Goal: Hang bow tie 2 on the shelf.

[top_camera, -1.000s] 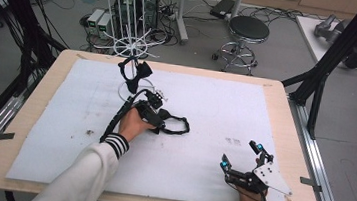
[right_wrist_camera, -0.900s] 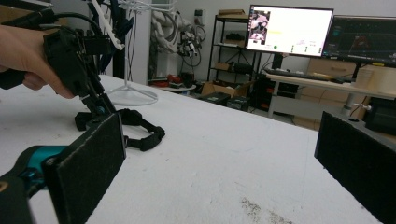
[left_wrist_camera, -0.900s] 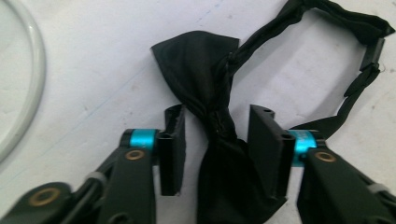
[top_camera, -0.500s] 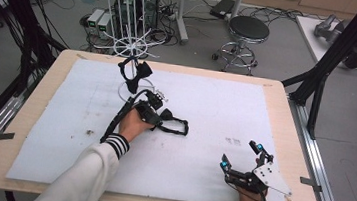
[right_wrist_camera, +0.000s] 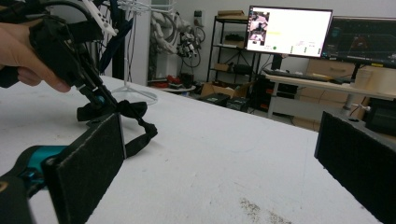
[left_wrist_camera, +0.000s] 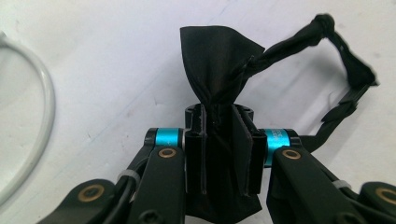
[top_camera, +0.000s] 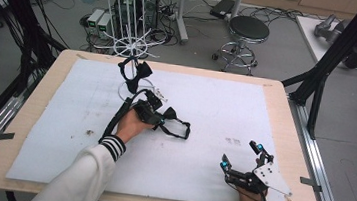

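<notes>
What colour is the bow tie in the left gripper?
Plain black bow tie, strap included; clearest in the left gripper view.

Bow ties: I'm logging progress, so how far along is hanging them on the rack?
One bow tie already hangs on the white rack. The left gripper is shut on a second bow tie, its strap on the table. Hanging it is left. The right gripper rests open.
</notes>
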A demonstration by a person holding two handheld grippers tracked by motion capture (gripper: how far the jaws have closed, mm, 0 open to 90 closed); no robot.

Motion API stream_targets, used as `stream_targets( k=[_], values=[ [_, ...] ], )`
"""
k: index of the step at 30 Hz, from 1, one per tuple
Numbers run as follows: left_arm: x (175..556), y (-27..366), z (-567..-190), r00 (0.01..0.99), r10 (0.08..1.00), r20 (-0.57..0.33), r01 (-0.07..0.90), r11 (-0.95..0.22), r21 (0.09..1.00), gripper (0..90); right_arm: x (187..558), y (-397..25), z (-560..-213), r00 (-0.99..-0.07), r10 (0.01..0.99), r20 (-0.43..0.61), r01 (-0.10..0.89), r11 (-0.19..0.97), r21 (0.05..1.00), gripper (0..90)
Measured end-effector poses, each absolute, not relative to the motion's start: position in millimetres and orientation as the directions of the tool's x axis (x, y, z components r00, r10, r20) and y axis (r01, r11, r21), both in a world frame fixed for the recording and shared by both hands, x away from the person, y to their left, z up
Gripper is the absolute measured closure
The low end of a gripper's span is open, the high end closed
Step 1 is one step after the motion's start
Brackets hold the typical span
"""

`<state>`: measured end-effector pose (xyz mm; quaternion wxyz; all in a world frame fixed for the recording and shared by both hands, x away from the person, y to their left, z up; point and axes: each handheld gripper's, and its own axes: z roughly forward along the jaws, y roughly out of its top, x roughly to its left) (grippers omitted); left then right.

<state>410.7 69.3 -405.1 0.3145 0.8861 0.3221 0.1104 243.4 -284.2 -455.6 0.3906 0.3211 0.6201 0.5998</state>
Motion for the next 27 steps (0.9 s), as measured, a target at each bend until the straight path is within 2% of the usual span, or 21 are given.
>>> stream_targets(
  k=[14, 27],
  values=[
    [386, 93, -373, 0.799, 0.602, 0.008, 0.384, -0.52, 0.763, 76.0, 244, -286, -456, -0.487, 0.87, -0.082, -0.063, 0.059, 0.996, 1.2],
    [365, 112, -359, 0.818, 0.575, 0.018, 0.304, -0.459, 0.834, 76.0, 244, -288, -456, -0.484, 0.873, -0.061, -0.059, 0.038, 0.998, 1.1]
  ],
)
